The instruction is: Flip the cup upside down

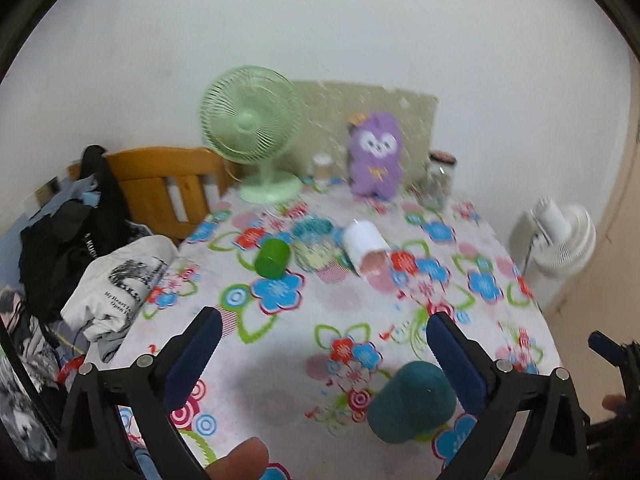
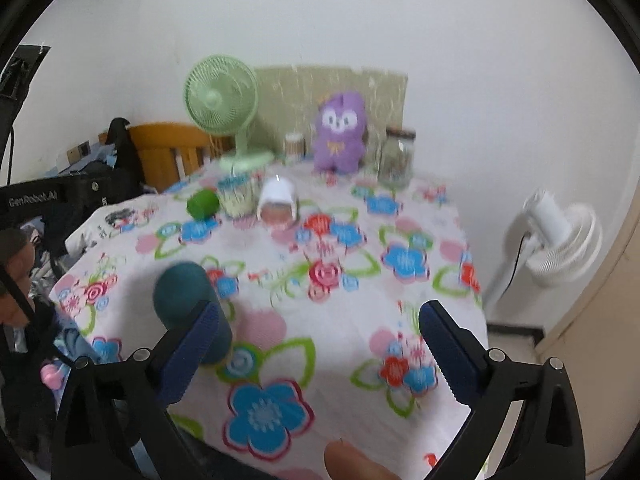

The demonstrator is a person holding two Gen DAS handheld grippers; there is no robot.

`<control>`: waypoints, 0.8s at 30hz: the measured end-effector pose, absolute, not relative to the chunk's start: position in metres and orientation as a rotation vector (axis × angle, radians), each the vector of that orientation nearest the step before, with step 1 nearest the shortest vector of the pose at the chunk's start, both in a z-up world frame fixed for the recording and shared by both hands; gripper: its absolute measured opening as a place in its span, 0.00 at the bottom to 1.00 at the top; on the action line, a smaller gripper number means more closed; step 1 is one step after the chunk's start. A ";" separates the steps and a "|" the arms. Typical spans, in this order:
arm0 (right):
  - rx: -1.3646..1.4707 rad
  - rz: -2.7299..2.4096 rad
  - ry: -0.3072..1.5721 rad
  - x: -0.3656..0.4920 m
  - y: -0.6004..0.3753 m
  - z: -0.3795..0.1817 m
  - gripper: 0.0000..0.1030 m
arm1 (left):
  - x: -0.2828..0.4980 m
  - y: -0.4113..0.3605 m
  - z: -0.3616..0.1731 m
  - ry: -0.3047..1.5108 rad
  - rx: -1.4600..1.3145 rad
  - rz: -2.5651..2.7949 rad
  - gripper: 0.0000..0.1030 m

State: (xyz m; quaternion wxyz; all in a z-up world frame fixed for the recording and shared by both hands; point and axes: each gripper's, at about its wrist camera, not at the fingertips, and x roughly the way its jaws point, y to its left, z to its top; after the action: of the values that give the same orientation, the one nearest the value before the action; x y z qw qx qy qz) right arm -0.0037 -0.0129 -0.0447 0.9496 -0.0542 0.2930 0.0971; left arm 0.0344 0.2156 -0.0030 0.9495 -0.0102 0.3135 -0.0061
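- The left gripper (image 1: 324, 344) hangs above the near part of the flowered tablecloth (image 1: 280, 344), its jaws spread wide and holding nothing.
- The right gripper (image 2: 320, 336) is likewise released and empty, over the near right side of the table.
- A teal cup (image 1: 412, 404) sits on the cloth near the front edge, just beside the left gripper's right finger; it appears already mouth-down, though blur makes this uncertain.
- Farther back, a white cup (image 1: 366, 246) lies on its side with its pink inside facing forward, a green cup (image 1: 272, 258) lies tilted to its left, and a patterned cup (image 1: 314, 244) stands between them.
- Judging from this, the next flip likely targets one of the lying cups.
- Approach the white cup across its body, close the fingers on the wall midway, lift clear of the cloth, then rotate until the mouth faces down before setting it flat.
- Keep clear of the patterned cup close beside it.
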 end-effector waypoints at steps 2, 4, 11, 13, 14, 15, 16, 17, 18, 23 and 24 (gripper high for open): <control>-0.116 0.191 0.567 -0.007 -0.005 -0.039 0.98 | 0.029 0.222 -0.003 0.611 -0.037 0.007 1.00; -0.109 0.193 0.543 -0.010 0.003 -0.034 0.98 | 0.022 0.226 -0.004 0.583 -0.039 0.030 1.00; -0.010 0.248 0.493 -0.019 0.017 -0.018 1.00 | 0.002 0.240 -0.002 0.480 -0.068 0.113 1.00; -0.001 0.246 0.482 -0.021 0.020 -0.012 1.00 | -0.001 0.245 -0.001 0.474 -0.085 0.115 1.00; 0.000 0.244 0.482 -0.023 0.021 -0.009 1.00 | -0.002 0.247 -0.001 0.474 -0.084 0.118 1.00; 0.000 0.244 0.484 -0.024 0.022 -0.008 1.00 | -0.003 0.248 -0.001 0.473 -0.081 0.122 1.00; 0.000 0.241 0.485 -0.026 0.024 -0.006 1.00 | -0.005 0.250 0.000 0.472 -0.077 0.123 1.00; 0.000 0.236 0.486 -0.028 0.024 -0.005 1.00 | -0.006 0.251 -0.001 0.471 -0.072 0.122 1.00; -0.001 0.228 0.491 -0.029 0.025 -0.003 1.00 | -0.007 0.252 -0.001 0.469 -0.067 0.123 1.00; 0.007 0.208 0.477 -0.040 0.027 0.004 1.00 | -0.012 0.250 -0.001 0.459 -0.044 0.114 1.00; 0.009 0.204 0.469 -0.042 0.026 0.006 1.00 | -0.012 0.249 -0.001 0.459 -0.042 0.109 1.00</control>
State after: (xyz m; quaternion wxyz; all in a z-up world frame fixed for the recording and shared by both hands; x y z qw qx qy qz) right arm -0.0416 0.0265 0.0064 0.9674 0.0044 0.2321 0.1010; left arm -0.0122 0.2494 -0.0007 0.9721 -0.0209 0.2272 0.0538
